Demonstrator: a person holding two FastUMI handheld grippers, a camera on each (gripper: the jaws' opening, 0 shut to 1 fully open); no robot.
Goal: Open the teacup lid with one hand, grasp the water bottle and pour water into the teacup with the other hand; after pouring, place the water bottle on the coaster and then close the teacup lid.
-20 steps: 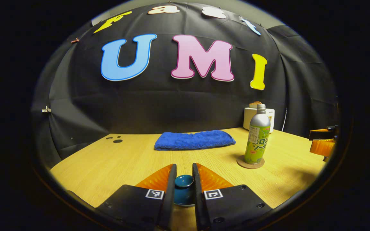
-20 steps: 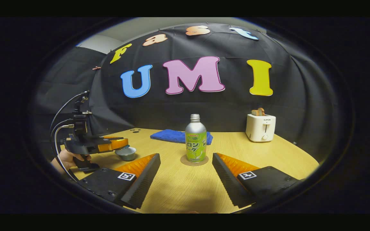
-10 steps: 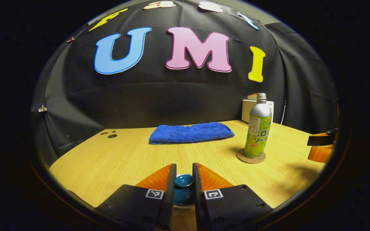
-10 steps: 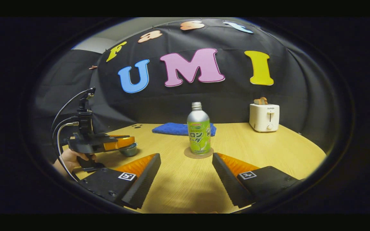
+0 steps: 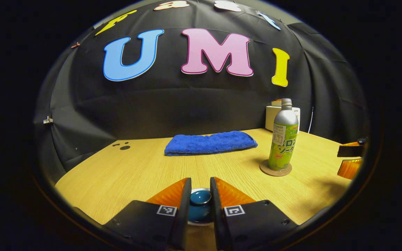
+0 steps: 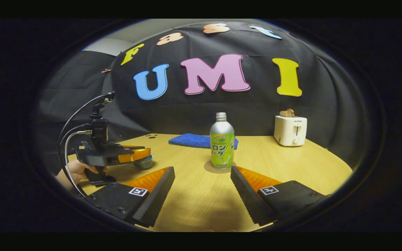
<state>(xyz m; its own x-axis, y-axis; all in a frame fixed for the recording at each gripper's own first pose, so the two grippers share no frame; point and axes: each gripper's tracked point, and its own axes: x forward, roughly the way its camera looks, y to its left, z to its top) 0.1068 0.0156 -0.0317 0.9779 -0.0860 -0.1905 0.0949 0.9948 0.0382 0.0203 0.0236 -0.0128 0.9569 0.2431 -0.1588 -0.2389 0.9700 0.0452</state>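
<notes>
On the table [image 5: 124, 174], a blue towel [image 5: 210, 143] lies at 12 o'clock from your left gripper [image 5: 200, 195]; a toaster [image 6: 290, 130] stands at 2. The silver-and-green bottle [image 5: 283, 139] stands upright on its coaster [image 5: 275, 170], uncapped, contents hidden. Your left gripper clamps the blue lid [image 5: 199, 198] on the cup [image 6: 144, 162]. Your right gripper [image 6: 202, 190] gapes wide, bottle ahead.

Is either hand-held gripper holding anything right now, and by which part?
The left hand-held gripper is shut on the teacup lid, fingers either side of its knob. The right hand-held gripper is open, holding nothing.
</notes>
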